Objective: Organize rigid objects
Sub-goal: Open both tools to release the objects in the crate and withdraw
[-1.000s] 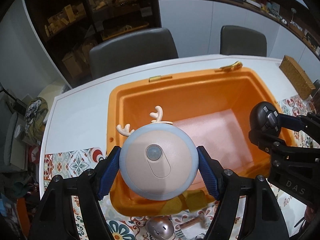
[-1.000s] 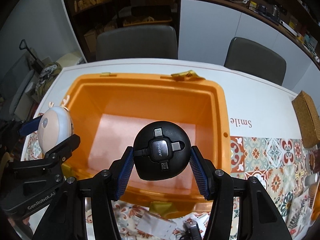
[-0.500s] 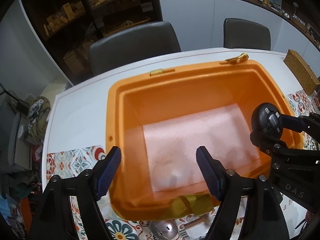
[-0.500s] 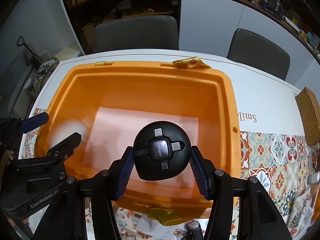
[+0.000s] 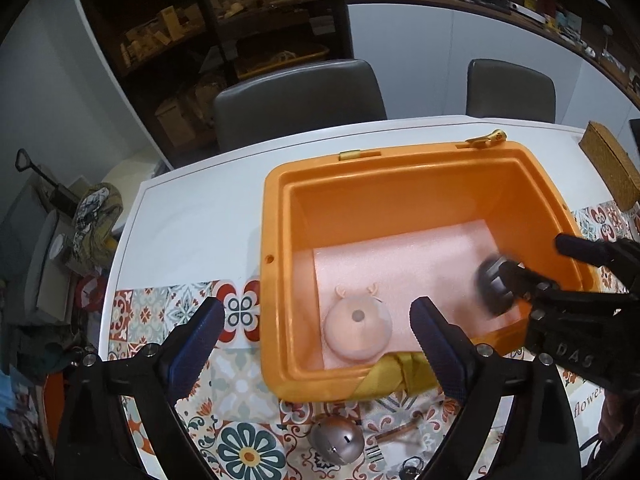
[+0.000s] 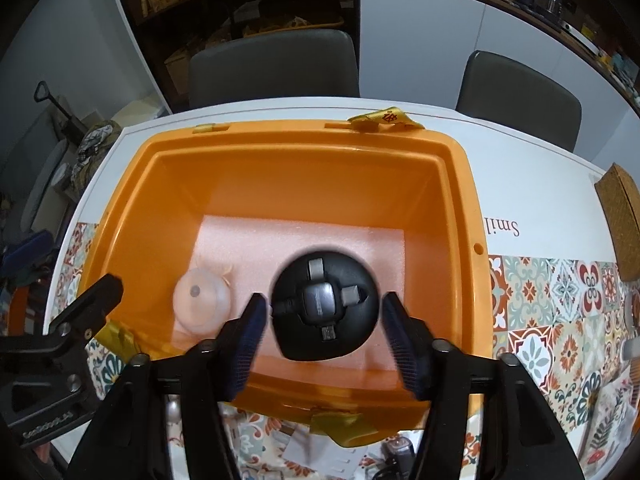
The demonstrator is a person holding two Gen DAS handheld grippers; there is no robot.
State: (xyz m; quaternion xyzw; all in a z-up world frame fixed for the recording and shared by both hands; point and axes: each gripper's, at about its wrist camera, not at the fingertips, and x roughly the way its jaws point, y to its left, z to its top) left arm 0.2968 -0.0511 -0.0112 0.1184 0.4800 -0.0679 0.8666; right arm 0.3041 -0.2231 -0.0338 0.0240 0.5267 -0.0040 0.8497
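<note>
An orange bin point(image 5: 276, 216) point(image 6: 460, 184) with a pink foam floor stands on the table. The round pink antlered light point(image 5: 357, 332) point(image 6: 202, 300) lies on the foam at the bin's near left. My left gripper point(image 5: 316, 344) is open and empty above the bin's near left corner. My right gripper point(image 6: 322, 320) has its jaws spread apart. The black round charger point(image 6: 325, 307) sits between them with gaps on both sides, blurred, over the foam. It also shows blurred in the left wrist view point(image 5: 494, 290).
A silver egg-shaped object point(image 5: 338, 438) and small items lie on the patterned mat point(image 5: 168, 308) in front of the bin. A woven box point(image 6: 620, 220) sits at the right. Two grey chairs point(image 6: 276, 68) stand behind the white table point(image 5: 192, 208).
My left gripper opened and the antlered light dropped into the bin. My right gripper opened just now and let go of the black charger over the foam.
</note>
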